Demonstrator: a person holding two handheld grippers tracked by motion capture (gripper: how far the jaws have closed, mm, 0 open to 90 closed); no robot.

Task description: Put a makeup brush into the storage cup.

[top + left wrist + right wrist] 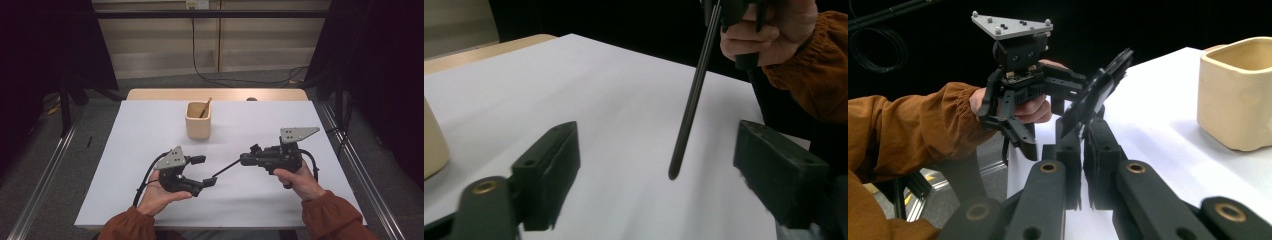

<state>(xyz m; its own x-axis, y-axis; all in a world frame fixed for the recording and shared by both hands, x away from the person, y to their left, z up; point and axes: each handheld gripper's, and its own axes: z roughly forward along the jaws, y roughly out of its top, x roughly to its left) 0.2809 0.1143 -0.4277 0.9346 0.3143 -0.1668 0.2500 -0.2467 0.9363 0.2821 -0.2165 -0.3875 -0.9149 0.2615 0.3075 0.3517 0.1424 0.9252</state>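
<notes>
Stick (227,168): black, clamped in right gripper (243,159)
Left gripper (206,171): jaws apart, stick tip probably between them, untouched

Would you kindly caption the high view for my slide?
Right gripper holds a black stick toward the open left gripper, near a beige cup.

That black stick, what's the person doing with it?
A person holds a gripper in each hand over a white table. The right gripper is shut on a thin black stick, whose free end points toward the left gripper. The left gripper's jaws stand open around the tip without touching it. A beige cup with a wooden stick stands farther back.
</notes>
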